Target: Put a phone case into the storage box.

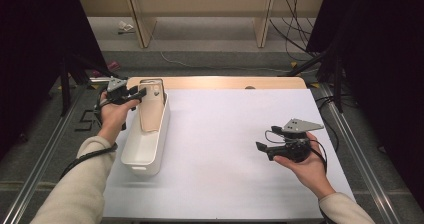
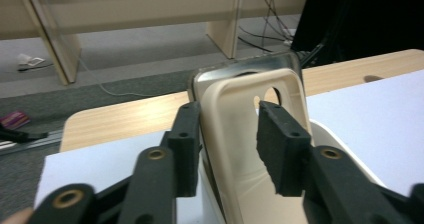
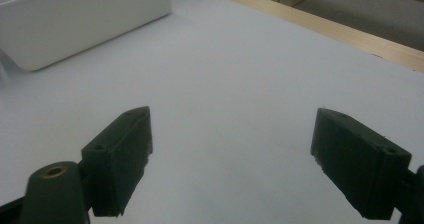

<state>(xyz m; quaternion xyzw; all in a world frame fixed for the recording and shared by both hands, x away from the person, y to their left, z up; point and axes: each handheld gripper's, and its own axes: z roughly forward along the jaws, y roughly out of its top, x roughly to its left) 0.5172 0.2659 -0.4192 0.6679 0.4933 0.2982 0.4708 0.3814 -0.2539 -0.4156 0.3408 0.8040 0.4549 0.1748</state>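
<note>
High view: white rectangular bin (image 1: 145, 149) at left side of white table sheet (image 1: 225, 149), long axis running near to far; beige cutting board (image 1: 150, 111) standing tilted in bin's far end, top edge leaning against far wall, glint of a clear or metallic piece behind it. Left gripper (image 1: 134, 94) at far left, jaws around board's top end, held by left hand (image 1: 112, 115). Right gripper (image 1: 265, 146) well apart at right, hovering over bare sheet, held by right hand (image 1: 305, 164), grey three-cornered plate on top. Left gripper view: board (image 2: 240, 149) upright between the black pads, hanging hole near its top; left pad (image 2: 185, 149) against board's outer edge, right pad (image 2: 277, 149) standing clear over board's face, so jaws partly parted, no clamp on board. Right gripper view: pads (image 3: 120, 159) spread wide, nothing between, bare white sheet (image 3: 225, 109) beneath; bin corner (image 3: 75, 19) far left, wooden table edge (image 3: 350, 34) far right.
</note>
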